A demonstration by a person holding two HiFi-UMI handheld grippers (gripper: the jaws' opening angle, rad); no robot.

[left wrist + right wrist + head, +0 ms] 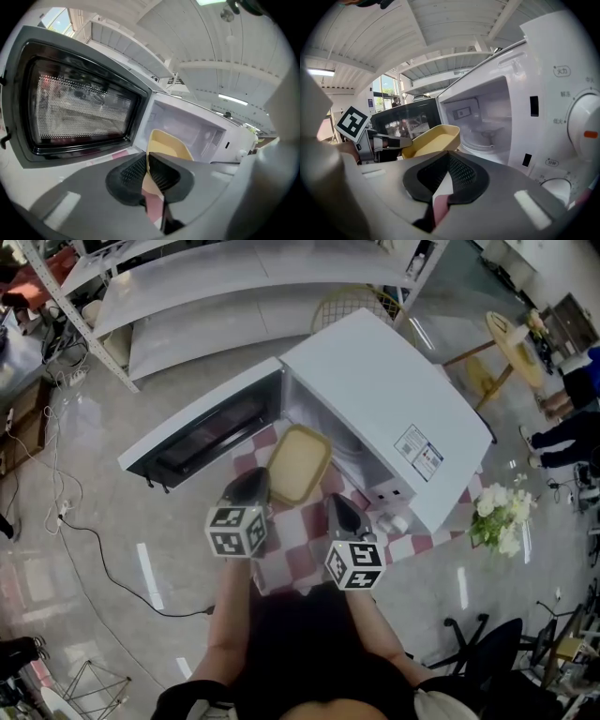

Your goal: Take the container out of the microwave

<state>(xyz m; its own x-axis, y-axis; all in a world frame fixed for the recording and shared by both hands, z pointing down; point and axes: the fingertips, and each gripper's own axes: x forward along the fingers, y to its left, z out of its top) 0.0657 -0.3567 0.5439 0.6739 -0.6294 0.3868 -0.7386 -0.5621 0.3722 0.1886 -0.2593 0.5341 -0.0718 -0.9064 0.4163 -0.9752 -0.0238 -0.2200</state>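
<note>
Although a wide room with white shelving was seen behind the microwave, and a grey glossy floor strewn with cables beyond its door side, the work was confined to the checked cloth on which the microwave stood. A bunch of white flowers was set just past the microwave's control-panel end. The door was swung fully open, so the mouth was left unobstructed.

The yellow container was held just in front of the mouth, clear of the cavity and above the cloth, slightly tilted, with its long axis pointed into the microwave. Its near rim was pinched between the closed jaws of the left gripper, on the door side. The right gripper was kept near the panel side, just short of the container and not touching it, its jaws drawn together on nothing. The container was judged all but out; a straight pull away from the mouth, along that long axis, was what seemed to be called for.
</note>
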